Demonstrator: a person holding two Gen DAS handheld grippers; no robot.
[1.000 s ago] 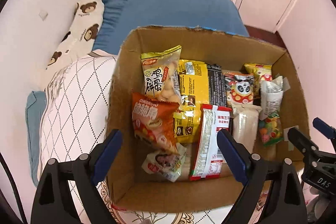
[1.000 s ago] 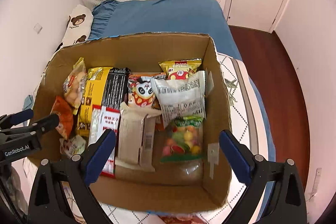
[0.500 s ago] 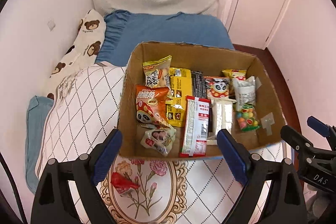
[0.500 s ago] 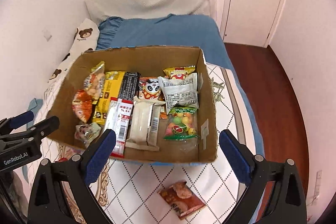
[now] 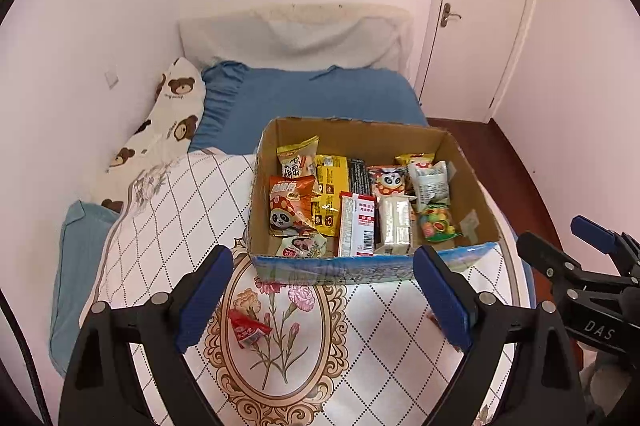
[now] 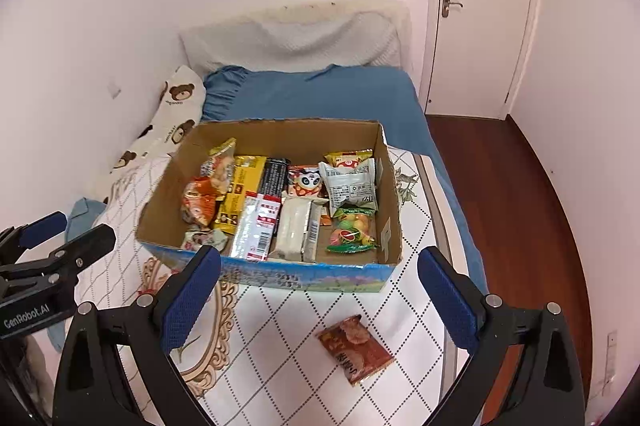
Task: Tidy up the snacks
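An open cardboard box (image 5: 468,162) (image 6: 168,178) sits on the quilted bedspread, filled with several snack packets laid side by side. A small red packet (image 5: 247,331) lies loose on the bedspread in front of the box, between my left gripper's fingers in the left wrist view. A brown snack packet (image 6: 354,348) lies in front of the box on the right side. My left gripper (image 5: 322,302) is open and empty, held above and short of the box. My right gripper (image 6: 318,300) is open and empty too, beside the left one.
The bed has a blue sheet (image 5: 312,98), a bear-print pillow (image 5: 168,118) by the left wall and a white pillow at the head. A white door (image 6: 480,10) and dark wooden floor (image 6: 508,210) lie to the right of the bed.
Both grippers have pulled back and up from over the box. The box looks smaller, and the red and brown packets on the bedspread have come into view.
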